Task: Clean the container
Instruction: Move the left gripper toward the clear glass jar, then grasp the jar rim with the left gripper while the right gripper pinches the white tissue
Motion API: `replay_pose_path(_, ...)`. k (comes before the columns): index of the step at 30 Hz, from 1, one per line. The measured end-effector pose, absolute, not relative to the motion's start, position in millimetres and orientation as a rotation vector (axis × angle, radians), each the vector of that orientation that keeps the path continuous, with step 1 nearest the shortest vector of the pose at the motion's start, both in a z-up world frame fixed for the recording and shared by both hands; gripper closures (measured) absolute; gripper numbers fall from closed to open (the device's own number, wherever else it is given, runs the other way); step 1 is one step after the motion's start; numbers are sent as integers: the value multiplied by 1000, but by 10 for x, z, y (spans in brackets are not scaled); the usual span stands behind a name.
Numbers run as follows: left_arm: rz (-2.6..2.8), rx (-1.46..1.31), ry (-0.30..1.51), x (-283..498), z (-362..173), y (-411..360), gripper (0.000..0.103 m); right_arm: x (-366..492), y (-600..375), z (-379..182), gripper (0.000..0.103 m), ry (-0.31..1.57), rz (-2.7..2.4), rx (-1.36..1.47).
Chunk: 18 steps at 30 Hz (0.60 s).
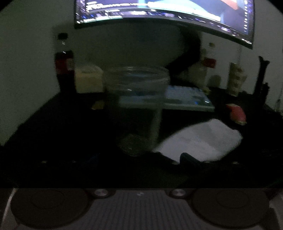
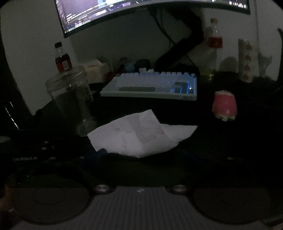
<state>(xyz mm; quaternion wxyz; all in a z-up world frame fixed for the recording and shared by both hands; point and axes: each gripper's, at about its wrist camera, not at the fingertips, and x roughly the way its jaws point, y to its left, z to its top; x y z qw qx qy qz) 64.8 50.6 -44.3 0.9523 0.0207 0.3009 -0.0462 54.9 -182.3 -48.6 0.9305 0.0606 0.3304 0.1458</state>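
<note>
The scene is very dark. A clear, lidless plastic jar (image 1: 136, 99) stands straight ahead of my left gripper (image 1: 136, 158), its base between the dim finger outlines. Whether the pads touch it is lost in the dark. In the right wrist view the same jar (image 2: 70, 99) sits at the left, leaning. A crumpled white tissue (image 2: 141, 136) lies on the black desk (image 2: 221, 141) to the right of the jar. My right gripper (image 2: 148, 154) is low over the tissue's near edge with its fingers wide apart. One dark right finger (image 1: 187, 157) shows against the tissue (image 1: 199, 139).
A pale blue keyboard (image 2: 152, 85) lies behind the tissue under a curved monitor (image 2: 123, 10). A pink object (image 2: 224, 106) sits to the right. A dark drink bottle (image 2: 61, 60), a white box (image 2: 95, 70) and other bottles (image 2: 214, 46) line the back wall.
</note>
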Motion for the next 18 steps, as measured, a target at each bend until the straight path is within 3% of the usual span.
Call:
replay_pose_path(8, -64, 61, 548, 725, -462, 711, 0, 738, -1811, -519, 28, 711, 409, 131)
replay_pose_path(10, -117, 34, 556, 756, -465, 776, 0, 822, -1837, -528, 39, 743, 480, 186)
replay_pose_path(14, -151, 30, 572, 817, -494, 845, 0, 846, -1832, -600, 45, 723, 548, 242)
replay_pose_path(18, -179, 36, 561, 832, -503, 916, 0, 931, -1655, -598, 79, 781, 521, 119)
